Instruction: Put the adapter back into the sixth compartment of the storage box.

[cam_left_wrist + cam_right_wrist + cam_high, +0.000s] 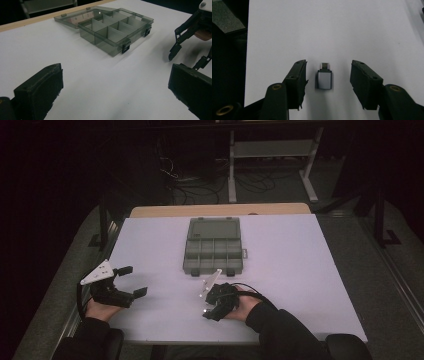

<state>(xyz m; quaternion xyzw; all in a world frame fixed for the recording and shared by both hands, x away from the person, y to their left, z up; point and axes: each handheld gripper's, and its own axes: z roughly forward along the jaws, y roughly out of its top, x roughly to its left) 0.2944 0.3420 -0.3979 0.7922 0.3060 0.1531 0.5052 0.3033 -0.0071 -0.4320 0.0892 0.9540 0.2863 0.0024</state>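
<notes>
A small silver USB-C adapter (324,79) lies flat on the white table, plug end pointing away. My right gripper (328,82) is open, one jaw on each side of the adapter with a gap on both sides. From the high view this gripper (210,311) points down near the table's front edge, and the left gripper view catches it as well (186,58). A smoky grey compartment box (213,251) sits mid-table with its lid (214,227) folded back; its compartments (112,27) look empty. My left gripper (134,280) hovers open at the left, holding nothing.
The white table top (300,270) rests on a wooden table whose edge (220,209) shows at the back. Beyond it, a white shelf frame (272,150) and cables stand on the dark floor. Dark drop-offs border the left and right sides.
</notes>
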